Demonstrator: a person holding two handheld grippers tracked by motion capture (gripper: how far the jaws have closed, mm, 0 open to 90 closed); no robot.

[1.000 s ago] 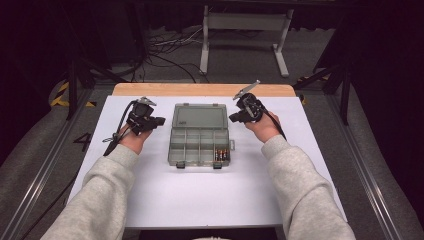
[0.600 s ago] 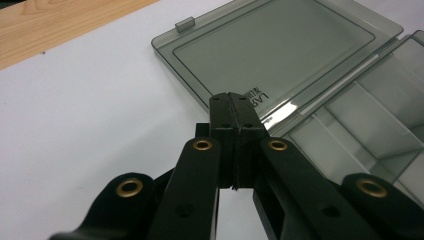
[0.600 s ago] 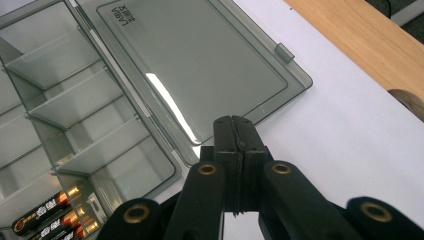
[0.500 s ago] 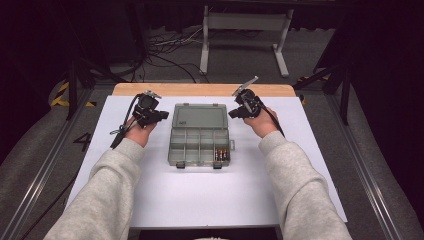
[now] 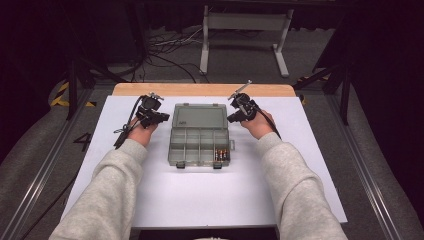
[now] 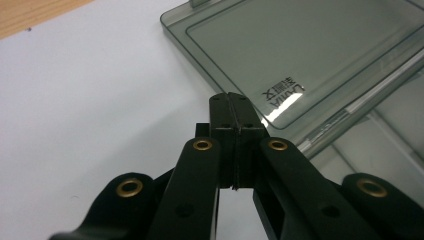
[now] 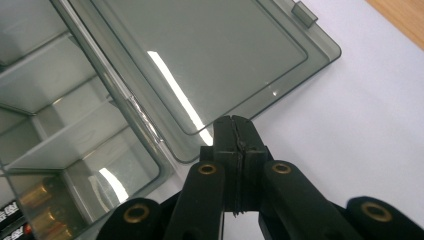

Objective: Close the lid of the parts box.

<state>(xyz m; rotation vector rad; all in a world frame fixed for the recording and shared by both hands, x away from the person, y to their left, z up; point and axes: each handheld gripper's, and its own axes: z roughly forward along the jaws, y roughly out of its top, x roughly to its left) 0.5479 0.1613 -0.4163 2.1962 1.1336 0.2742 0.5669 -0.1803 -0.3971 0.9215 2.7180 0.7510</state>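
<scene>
Grippers flank one open organizer box (image 5: pixel 200 134) at mid-table.
Two grippers, left gripper (image 5: pixel 161 117) and right gripper (image 5: pixel 231 118), each with jaws pressed together, holding nothing; one lid (image 6: pixel 305 55) lies flat beyond the tray; batteries (image 5: pixel 221 154) fill one compartment, near right.

One organizer box (image 5: pixel 200 135), two hand-held grippers, a few batteries (image 5: pixel 222 154).
</scene>
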